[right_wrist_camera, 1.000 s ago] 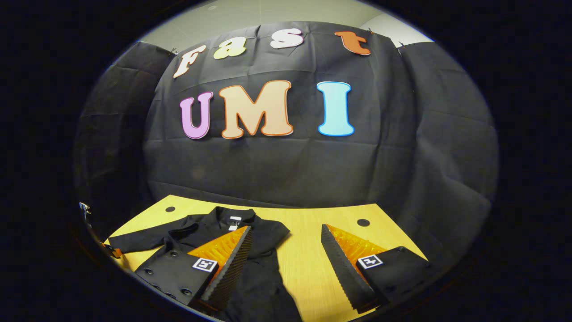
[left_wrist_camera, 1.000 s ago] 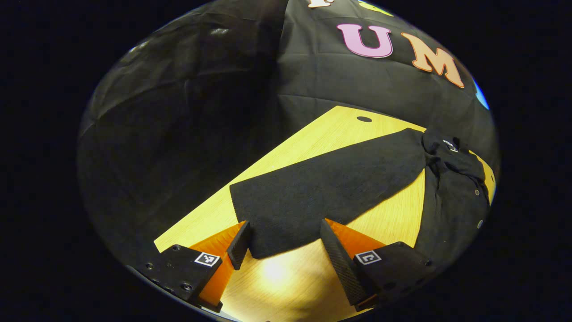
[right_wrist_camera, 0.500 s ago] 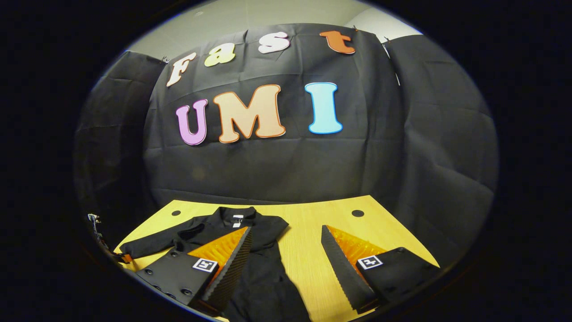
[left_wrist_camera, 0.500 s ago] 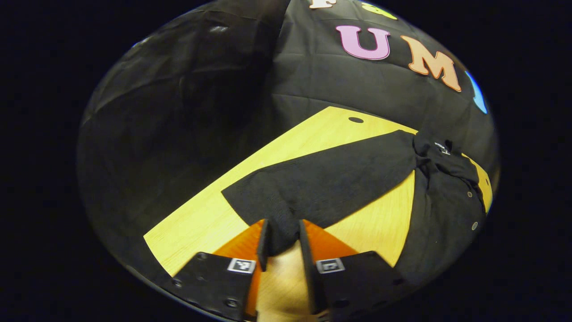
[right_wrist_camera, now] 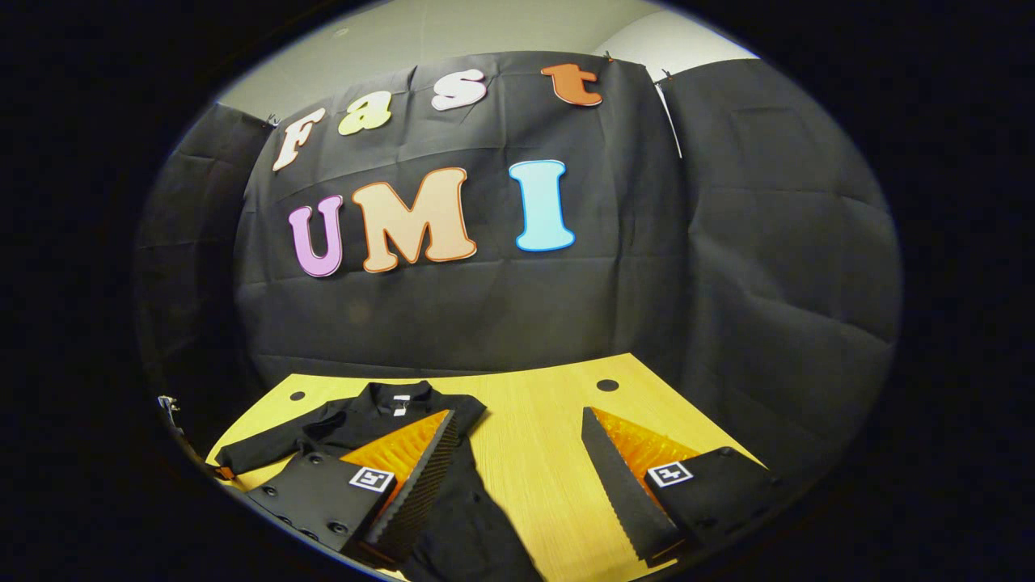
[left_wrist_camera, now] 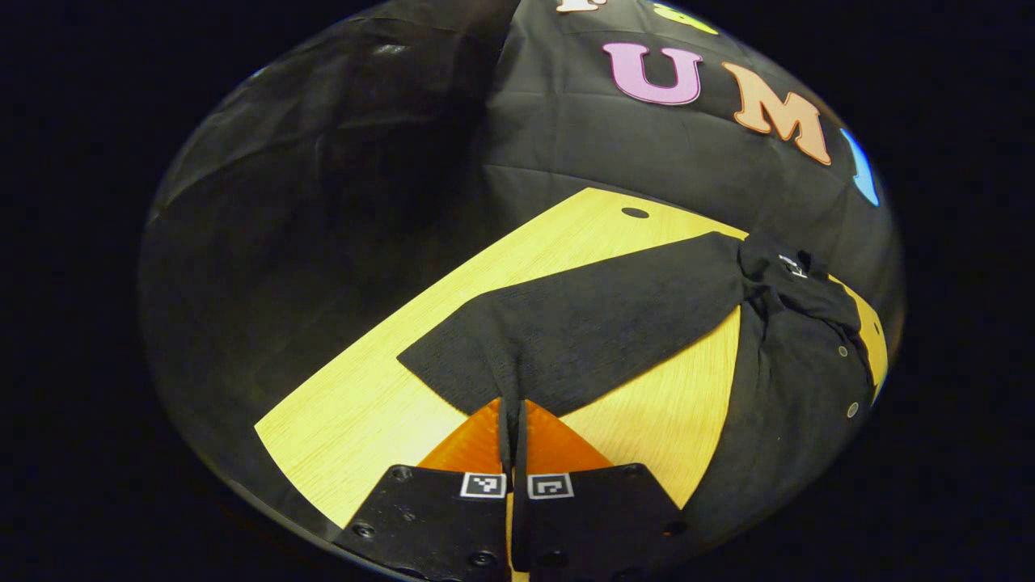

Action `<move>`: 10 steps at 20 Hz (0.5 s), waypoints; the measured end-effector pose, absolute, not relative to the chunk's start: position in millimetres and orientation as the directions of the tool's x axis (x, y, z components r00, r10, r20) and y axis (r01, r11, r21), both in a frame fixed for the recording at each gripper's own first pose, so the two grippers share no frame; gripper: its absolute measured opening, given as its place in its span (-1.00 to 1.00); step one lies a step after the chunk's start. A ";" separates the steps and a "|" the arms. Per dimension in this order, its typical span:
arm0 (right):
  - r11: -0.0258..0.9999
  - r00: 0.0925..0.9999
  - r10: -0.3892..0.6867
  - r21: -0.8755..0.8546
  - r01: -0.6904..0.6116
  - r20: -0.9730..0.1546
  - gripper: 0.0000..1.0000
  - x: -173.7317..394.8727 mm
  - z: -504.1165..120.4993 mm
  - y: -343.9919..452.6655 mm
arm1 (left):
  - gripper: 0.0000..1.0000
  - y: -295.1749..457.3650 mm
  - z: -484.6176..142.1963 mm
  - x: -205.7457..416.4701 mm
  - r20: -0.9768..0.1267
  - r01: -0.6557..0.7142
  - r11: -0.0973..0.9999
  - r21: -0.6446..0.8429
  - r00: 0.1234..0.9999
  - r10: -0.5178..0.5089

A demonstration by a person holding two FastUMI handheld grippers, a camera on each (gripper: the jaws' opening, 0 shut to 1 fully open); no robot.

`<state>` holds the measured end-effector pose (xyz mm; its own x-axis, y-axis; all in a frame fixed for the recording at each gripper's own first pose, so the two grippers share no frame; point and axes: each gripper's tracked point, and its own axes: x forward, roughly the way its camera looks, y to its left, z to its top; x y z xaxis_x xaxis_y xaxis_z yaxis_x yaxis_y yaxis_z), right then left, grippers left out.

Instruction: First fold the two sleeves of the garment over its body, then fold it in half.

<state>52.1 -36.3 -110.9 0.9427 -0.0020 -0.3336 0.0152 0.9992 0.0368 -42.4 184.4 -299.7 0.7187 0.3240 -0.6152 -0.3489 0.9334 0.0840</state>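
A black buttoned garment [left_wrist_camera: 800, 380] lies on the yellow wooden table [left_wrist_camera: 364, 412], collar at the far end. Its long sleeve [left_wrist_camera: 598, 323] stretches flat across the table toward me in the left gripper view. My left gripper [left_wrist_camera: 511, 404] is shut on the cuff end of that sleeve, cloth bunched between its fingers. In the right gripper view the garment [right_wrist_camera: 364, 420] lies at the left with its collar toward the wall. My right gripper [right_wrist_camera: 517, 428] hovers open above the table, its left finger over the garment's body, nothing between the fingers.
The table [right_wrist_camera: 534, 453] has a round hole near each far corner [right_wrist_camera: 607, 385] [left_wrist_camera: 635, 212]. Black cloth walls stand close behind and beside the table. Bare wood lies to the right of the garment in the right gripper view.
My left gripper went from wide open around the sleeve's cuff to shut on it. The right gripper swung slightly rightward, staying open.
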 end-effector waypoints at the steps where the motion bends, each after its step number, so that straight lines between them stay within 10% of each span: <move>1: 0.999 0.942 -0.013 0.039 0.027 -0.335 0.94 48.8 -111.9 -40.9 | -1.00 183.4 -298.6 -39.7 -0.625 -0.353 0.933 0.073 0.713 0.318; 10: 0.995 0.928 -0.064 0.049 0.088 -0.366 0.95 21.7 -121.4 -66.2 | -1.00 155.4 -204.6 26.2 -0.481 -0.306 0.952 -0.008 0.836 0.265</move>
